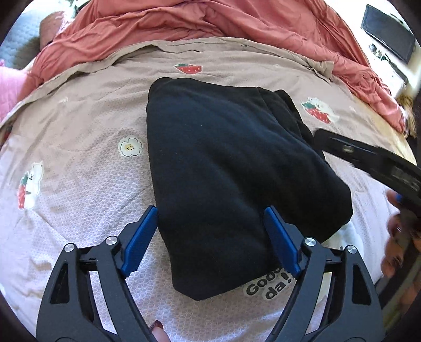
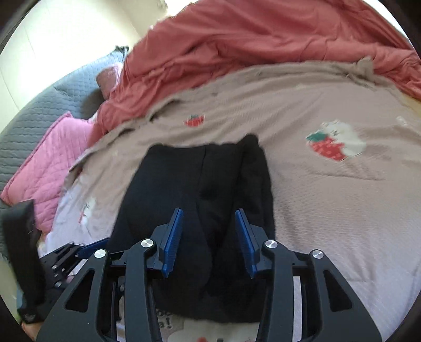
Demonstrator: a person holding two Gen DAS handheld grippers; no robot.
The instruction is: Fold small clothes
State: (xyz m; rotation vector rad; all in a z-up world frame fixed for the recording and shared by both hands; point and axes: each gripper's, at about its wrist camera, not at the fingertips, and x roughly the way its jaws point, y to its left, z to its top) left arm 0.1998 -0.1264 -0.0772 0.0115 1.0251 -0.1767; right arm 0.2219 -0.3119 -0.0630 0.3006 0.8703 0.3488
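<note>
Left wrist view: the left tongs (image 1: 210, 231) stood wide apart, clamping nothing, their blue pads on either side of the near part of a folded black garment (image 1: 236, 171). The garment lay on the bed's pinkish blanket (image 1: 79, 197), with a red quilt (image 1: 184, 23) bunched at twelve o'clock. The other tool showed at three o'clock.

Right wrist view: the right tongs (image 2: 209, 236) stood apart over the black garment (image 2: 184, 184), holding nothing. A pink pillow (image 2: 50, 163) lay at nine o'clock.
</note>
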